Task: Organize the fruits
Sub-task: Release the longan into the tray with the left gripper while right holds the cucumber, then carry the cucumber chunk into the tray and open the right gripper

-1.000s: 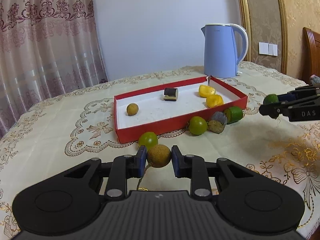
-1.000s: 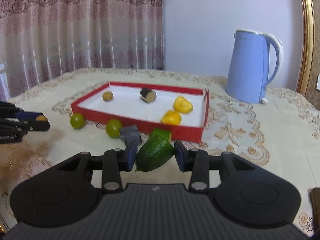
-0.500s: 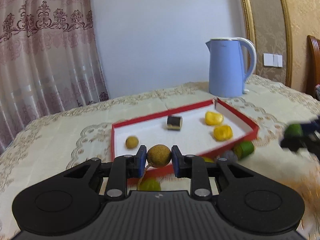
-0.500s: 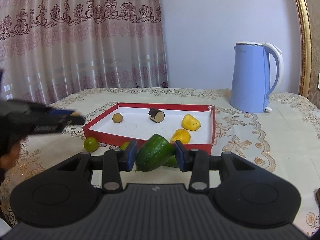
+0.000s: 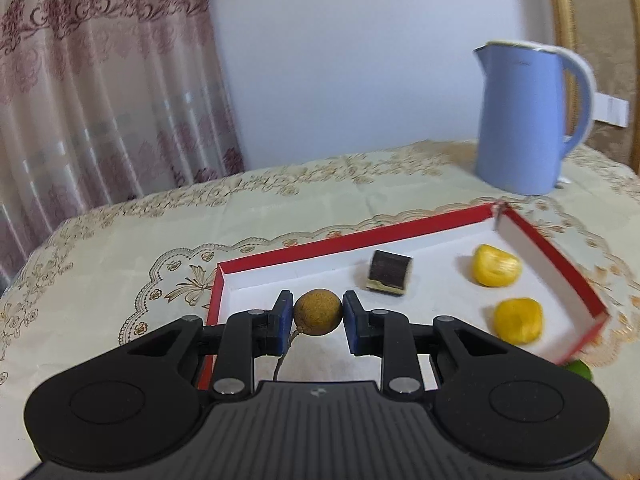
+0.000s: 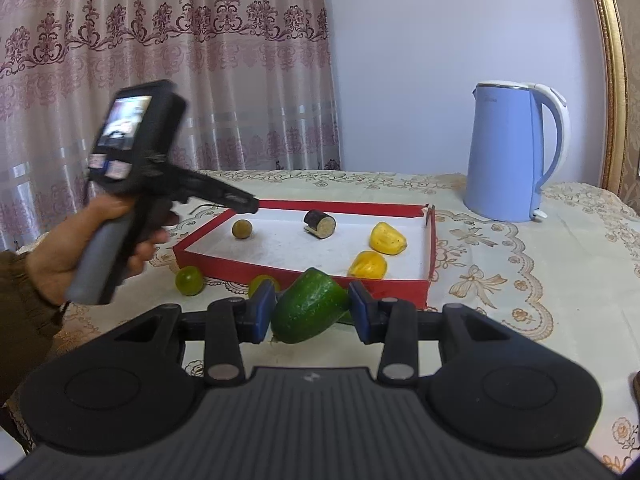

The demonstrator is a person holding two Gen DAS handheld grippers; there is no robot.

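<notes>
Right wrist | tray: 2 yellow pieces, 1 brown fruit

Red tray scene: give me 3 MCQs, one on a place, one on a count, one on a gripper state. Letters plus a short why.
1. Where does the blue kettle stand?
A. inside the tray
B. on the tablecloth beyond the red tray
C. on the floor

2. How many yellow pieces lie in the tray?
A. two
B. four
C. none

3. What is the right gripper doing?
A. hanging open, with nothing between its pads
B. shut on a yellow piece
C. shut on a green fruit piece

Answers:
1 B: it stands past the tray's far corner.
2 A: one yellow piece and another lie near the right wall.
3 C: the blue pads press the piece from both sides.
</notes>
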